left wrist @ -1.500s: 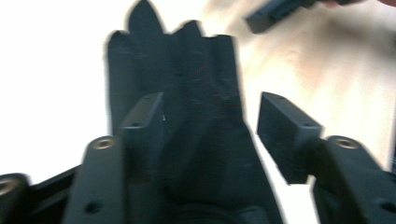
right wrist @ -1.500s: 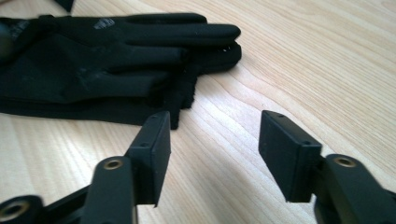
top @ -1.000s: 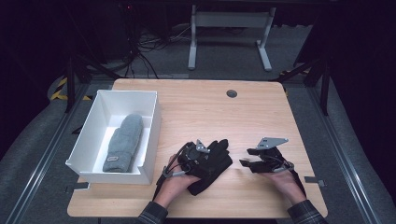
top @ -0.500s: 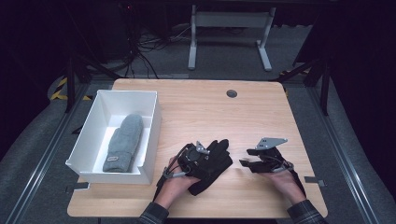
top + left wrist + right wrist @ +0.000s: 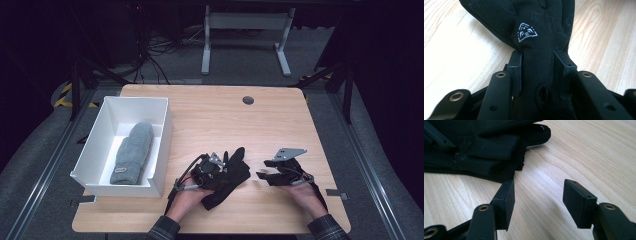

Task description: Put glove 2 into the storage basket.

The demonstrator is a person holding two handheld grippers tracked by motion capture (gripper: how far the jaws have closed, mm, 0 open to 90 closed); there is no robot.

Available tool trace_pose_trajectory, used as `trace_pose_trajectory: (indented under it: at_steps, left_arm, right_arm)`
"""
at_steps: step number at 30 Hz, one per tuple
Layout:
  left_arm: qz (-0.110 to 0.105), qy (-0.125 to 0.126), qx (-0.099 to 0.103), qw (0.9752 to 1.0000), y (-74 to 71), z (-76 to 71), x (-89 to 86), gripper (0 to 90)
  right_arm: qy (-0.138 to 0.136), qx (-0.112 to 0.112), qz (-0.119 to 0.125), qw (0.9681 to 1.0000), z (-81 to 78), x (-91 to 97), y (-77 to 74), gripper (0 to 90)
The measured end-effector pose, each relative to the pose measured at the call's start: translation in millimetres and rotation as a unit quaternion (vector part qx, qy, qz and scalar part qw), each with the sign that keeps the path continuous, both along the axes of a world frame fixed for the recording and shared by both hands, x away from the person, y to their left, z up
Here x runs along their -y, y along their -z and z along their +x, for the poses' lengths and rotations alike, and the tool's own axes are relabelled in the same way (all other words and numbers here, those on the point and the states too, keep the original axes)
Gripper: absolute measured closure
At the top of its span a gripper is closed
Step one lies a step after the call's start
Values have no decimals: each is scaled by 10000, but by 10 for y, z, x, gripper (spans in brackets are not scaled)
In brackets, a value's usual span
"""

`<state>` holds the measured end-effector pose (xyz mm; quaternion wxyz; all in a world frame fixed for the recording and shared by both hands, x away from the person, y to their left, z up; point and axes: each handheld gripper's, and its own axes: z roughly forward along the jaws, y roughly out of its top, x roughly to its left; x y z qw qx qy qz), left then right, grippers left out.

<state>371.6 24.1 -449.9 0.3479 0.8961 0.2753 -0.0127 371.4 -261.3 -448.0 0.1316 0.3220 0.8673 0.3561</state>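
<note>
A black glove [image 5: 230, 175] with a white emblem [image 5: 527, 32] lies on the wooden table [image 5: 225, 115] near the front. My left gripper [image 5: 212, 167] sits over its left part. Its jaws have just been closing, and in the left gripper view both pads [image 5: 515, 67] press on the glove's narrow wrist part [image 5: 541, 75]. My right gripper [image 5: 262, 175] rests low on the table just right of the glove. It is open, with bare wood between its pads [image 5: 506, 197]. The glove's folded edge [image 5: 486, 147] lies a little beyond its left jaw.
A white open box [image 5: 165, 130] stands at the table's left with a grey mitten [image 5: 132, 152] lying in it. A round cable hole [image 5: 248, 100] sits near the far edge. Bare wood stretches behind and to the right of the hands.
</note>
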Motion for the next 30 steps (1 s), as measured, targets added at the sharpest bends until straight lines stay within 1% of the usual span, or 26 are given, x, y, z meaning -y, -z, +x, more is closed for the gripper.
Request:
trace_pose_trajectory:
  at_steps: [2,3,6,8,11,13,14,15,16,18,21,22,23,24,25,26,27,28,29,30]
  left_arm:
    - [-83,47,-59,9999,-11,-1,-1,655]
    - [-73,81,-56,9999,-26,-8,3,659]
    - [-54,137,42,9999,-65,-25,21,662]
    - [-54,173,35,9998,-105,-23,25,665]
    - [-33,79,100,9999,-176,-33,25,667]
    - [-86,48,98,9999,-226,-40,16,668]
    - [-72,45,118,9999,-256,-45,6,668]
    - [-75,6,170,9998,-281,-49,-3,668]
    - [-85,-47,179,9998,-306,-50,-15,668]
    - [-138,-103,172,9997,-367,-40,-47,668]
    - [-149,-184,211,9995,-451,-17,-89,668]
    - [-139,-208,213,9995,-476,-13,-101,668]
    - [-154,-246,246,9993,-529,-5,-124,668]
    - [-154,-246,246,9993,-529,-5,-124,668]
    - [-165,-267,248,9992,-576,3,-145,668]
    - [-194,-294,253,9991,-612,8,-161,667]
    - [-206,-330,267,9989,-651,12,-176,666]
    - [-197,-340,284,9988,-681,18,-191,666]
    - [-211,-384,283,9986,-720,23,-208,666]
    - [-240,-448,280,9983,-795,41,-245,665]
  right_arm:
    - [-6,-3,3,10000,0,2,3,442]
    - [-6,-6,3,10000,1,4,2,441]
    - [-3,0,16,10000,7,4,5,441]
    - [11,-11,0,10000,7,4,8,441]
    - [32,-11,26,10000,9,17,6,441]
    - [52,-19,34,10000,14,24,12,441]
    - [56,-29,27,10000,18,26,17,441]
    - [63,-33,17,10000,21,26,22,441]
    - [68,-42,19,10000,24,26,27,440]
    - [72,-71,6,9999,35,21,44,435]
    - [81,-95,-23,9999,46,14,64,427]
    - [79,-103,0,9999,49,15,66,427]
    - [83,-108,2,9999,50,18,66,425]
    - [83,-108,2,9999,50,18,66,425]
    - [87,-112,-3,9999,53,21,66,421]
    - [99,-116,-7,9999,54,20,69,413]
    - [130,-106,-17,9999,58,19,73,386]
    - [130,-106,-17,9999,58,19,73,386]
    - [145,-104,-18,9998,63,17,79,347]
    - [169,-115,-24,9998,66,16,84,316]
